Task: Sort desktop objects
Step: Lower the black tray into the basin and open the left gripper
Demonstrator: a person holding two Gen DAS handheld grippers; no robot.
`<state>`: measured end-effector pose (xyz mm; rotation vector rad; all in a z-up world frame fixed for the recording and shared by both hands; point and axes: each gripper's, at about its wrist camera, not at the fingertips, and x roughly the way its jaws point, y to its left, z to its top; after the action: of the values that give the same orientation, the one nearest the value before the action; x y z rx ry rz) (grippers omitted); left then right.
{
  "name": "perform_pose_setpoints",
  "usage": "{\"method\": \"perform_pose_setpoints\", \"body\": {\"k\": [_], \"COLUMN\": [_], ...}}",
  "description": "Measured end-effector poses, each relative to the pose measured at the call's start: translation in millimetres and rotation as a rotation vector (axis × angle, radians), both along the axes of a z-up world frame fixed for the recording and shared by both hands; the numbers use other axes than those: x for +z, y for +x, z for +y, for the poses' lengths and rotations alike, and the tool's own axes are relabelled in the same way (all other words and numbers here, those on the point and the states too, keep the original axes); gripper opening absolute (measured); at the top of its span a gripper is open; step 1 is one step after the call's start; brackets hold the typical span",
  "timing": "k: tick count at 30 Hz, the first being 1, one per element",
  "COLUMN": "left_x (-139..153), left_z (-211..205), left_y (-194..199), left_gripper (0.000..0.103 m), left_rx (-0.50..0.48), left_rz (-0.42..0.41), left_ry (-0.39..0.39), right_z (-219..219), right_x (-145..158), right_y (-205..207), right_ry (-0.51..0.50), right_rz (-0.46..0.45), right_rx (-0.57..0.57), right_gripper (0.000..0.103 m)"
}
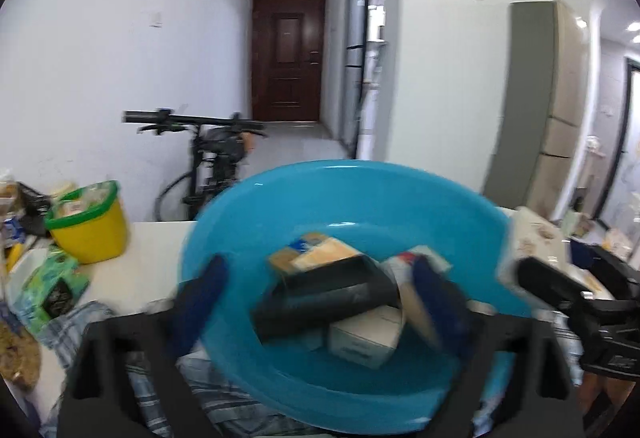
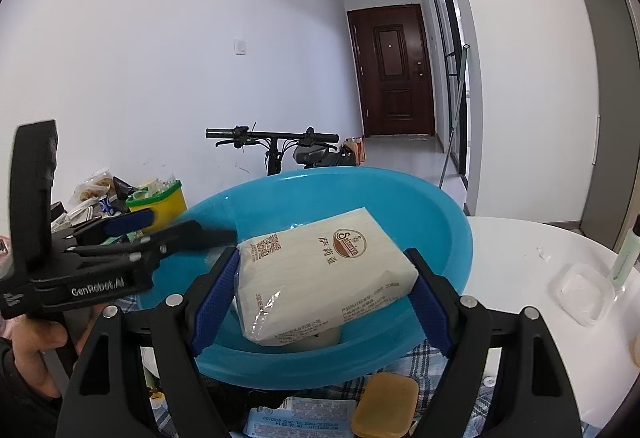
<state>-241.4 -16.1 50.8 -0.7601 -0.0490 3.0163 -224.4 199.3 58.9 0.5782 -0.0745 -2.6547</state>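
A blue basin [image 1: 240, 213] sits on a checked cloth and holds several small boxes. Among them, a long black box [image 1: 328, 294] lies slanted on a white box [image 1: 364, 338]. My left gripper [image 1: 320, 266] is open wide over the basin; its blue pads [image 1: 200, 302] stand on either side of the black box without touching it. In the right wrist view, my right gripper [image 2: 322, 258] is shut on a cream tissue pack [image 2: 320, 270] with a brown logo, held above the basin [image 2: 440, 222]. The left gripper [image 2: 192, 226] reaches in from the left, held by a hand.
A yellow tub [image 1: 90, 222] with a green rim and snack packets crowd the table's left end. A bicycle [image 1: 212, 157] stands behind the table. On the white table [image 2: 520, 250] to the right are a clear plastic box [image 2: 580, 294] and a bottle [image 2: 626, 250]. An orange block [image 2: 384, 406] lies near me.
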Motion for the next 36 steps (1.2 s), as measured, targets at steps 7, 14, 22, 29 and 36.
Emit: {"method": "perform_pose_setpoints", "body": {"k": [7, 14, 22, 29, 36], "left_x": [2.9, 0.0, 2.2, -1.4, 0.8], "left_z": [-12.7, -19.9, -16.5, -14.6, -13.8], "left_y": [3.1, 5.0, 8.9, 8.8, 11.5], "left_gripper": [0.103, 0.103, 0.103, 0.103, 0.103], "left_rx": [0.012, 0.015, 0.001, -0.011, -0.015], "left_rz": [0.017, 0.002, 0.02, 0.005, 0.013], "left_ry": [0.035, 0.051, 0.047, 0.052, 0.049], "right_z": [-2.6, -4.2, -4.1, -4.8, -4.7], "right_x": [-2.7, -4.5, -8.0, -9.2, -10.3], "right_y": [-1.3, -1.0, -4.2, -3.7, -3.5], "right_ry": [0.007, 0.018, 0.029, 0.042, 0.049], "right_rz": [-0.009, -0.012, -0.025, -0.027, -0.026], "right_rx": [0.005, 0.007, 0.003, 0.003, -0.001], "right_gripper": [0.079, 0.079, 0.079, 0.079, 0.079]}}
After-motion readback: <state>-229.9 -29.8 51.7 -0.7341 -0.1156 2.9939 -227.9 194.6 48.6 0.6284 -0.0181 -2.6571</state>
